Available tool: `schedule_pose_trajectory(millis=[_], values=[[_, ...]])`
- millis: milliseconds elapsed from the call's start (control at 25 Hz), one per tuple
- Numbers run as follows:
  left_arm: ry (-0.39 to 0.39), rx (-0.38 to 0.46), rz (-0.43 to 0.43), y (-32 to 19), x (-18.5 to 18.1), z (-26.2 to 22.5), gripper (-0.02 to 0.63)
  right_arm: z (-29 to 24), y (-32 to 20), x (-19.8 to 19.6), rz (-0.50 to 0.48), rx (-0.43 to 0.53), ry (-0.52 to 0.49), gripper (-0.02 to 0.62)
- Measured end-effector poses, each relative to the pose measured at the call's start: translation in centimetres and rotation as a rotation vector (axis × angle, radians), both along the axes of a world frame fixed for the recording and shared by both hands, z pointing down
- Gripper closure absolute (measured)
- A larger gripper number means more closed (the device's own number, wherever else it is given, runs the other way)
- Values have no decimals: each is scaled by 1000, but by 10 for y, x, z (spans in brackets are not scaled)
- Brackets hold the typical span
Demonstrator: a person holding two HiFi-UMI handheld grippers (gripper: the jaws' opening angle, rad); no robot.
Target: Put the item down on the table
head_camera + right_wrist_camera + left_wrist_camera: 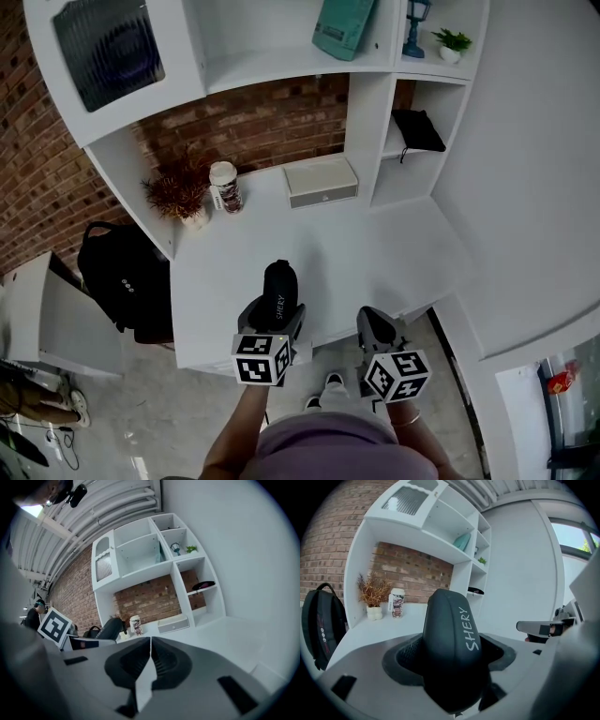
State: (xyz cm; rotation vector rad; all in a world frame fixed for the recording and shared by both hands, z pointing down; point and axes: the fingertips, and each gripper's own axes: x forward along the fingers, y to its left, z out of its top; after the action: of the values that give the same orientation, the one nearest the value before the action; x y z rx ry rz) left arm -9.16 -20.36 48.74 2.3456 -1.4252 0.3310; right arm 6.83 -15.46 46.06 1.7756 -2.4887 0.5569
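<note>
A black oblong case (278,294) with white lettering is clamped upright between the jaws of my left gripper (274,319), above the near edge of the white table (375,253). In the left gripper view the case (451,644) fills the middle, both jaws pressed against its sides. My right gripper (377,330) hovers near the table's front edge, to the right of the left one, with its jaws closed together and nothing between them (149,660). From the right gripper view the case (108,628) shows at the left.
At the back of the table stand a dried plant in a white pot (183,197), a printed cup (225,187) and a flat white box (321,182). White shelves (281,56) rise behind. A black backpack (127,277) sits on the floor left of the table.
</note>
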Motion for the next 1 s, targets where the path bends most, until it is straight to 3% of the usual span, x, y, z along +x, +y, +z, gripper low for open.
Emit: schedule_pose_trajectory(millis=[560, 1000], values=[[-34, 3, -95, -53, -15, 3, 256, 7, -61, -14, -117, -13, 0, 600], [-118, -33, -92, -100, -10, 31, 256, 16, -86, -10, -139, -35, -9, 601]])
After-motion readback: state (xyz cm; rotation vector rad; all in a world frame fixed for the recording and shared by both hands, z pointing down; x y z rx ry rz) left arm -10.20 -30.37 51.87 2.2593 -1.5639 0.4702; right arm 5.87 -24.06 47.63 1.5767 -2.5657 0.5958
